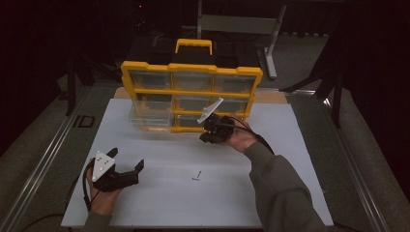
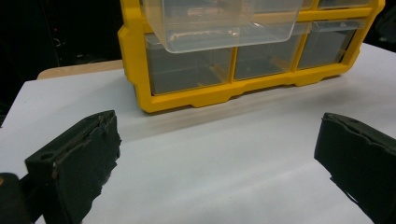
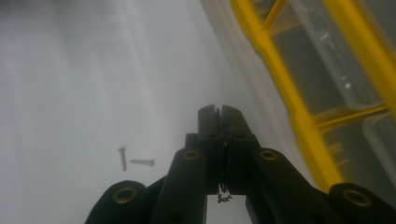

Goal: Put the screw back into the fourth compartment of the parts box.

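While right tool pinches a screw (barely visible), left tool gapes, pulled-out clear drawer, contents unclear.

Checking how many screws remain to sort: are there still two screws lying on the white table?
Yes, the right gripper view shows two screws lying loose and close together on the white table.

White board lies on wooden tabletop. Grey metal stand behind, on grey carpet. Metal rail left of board.
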`<state>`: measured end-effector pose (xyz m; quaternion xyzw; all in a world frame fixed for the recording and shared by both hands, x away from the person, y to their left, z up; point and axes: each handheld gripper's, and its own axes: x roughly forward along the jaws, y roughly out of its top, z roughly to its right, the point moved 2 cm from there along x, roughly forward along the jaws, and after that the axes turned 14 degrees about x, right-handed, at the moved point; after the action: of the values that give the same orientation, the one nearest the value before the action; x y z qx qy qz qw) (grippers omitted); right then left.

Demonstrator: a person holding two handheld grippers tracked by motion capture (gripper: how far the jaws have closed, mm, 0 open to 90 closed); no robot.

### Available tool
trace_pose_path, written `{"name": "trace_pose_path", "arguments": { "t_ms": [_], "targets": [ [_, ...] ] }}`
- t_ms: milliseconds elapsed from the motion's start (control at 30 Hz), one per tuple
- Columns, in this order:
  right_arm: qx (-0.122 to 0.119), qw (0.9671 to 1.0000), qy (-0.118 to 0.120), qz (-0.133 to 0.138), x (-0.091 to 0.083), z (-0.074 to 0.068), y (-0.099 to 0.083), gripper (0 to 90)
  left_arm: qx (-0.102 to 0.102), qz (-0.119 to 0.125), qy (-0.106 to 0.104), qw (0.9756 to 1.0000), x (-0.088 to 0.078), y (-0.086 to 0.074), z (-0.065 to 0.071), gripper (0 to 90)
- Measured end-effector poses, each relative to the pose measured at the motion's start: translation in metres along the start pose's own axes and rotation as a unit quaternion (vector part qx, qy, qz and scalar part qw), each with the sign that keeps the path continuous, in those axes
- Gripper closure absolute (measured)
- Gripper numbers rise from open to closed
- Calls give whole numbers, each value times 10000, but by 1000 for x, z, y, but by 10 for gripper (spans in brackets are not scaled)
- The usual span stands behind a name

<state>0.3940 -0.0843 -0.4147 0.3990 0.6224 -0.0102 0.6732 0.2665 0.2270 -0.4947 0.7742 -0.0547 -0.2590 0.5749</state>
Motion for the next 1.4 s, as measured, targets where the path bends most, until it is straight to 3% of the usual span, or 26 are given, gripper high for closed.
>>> {"name": "trace_pose_path", "arguments": {
  "t_ms": [300,400,500,700,967,1400],
  "targets": [
    [-145,9996,217,142,-12,5,21,882,1,0,-3,10000,0,0,1,4],
    [-236,9993,227,174,-16,8,29,882,-5,0,-14,10000,0,0,0,4],
    [-243,9994,114,197,-20,10,38,882,-5,4,-15,10000,-1,0,0,4],
    [-184,9994,116,286,-26,15,48,882,-1,7,-28,10000,0,0,0,4],
    [-256,9986,255,397,-27,11,66,882,4,23,-21,10000,-1,1,0,4],
    [-335,9980,268,472,-30,7,84,882,-6,33,-7,10000,-2,1,-1,4]
  ]
}}
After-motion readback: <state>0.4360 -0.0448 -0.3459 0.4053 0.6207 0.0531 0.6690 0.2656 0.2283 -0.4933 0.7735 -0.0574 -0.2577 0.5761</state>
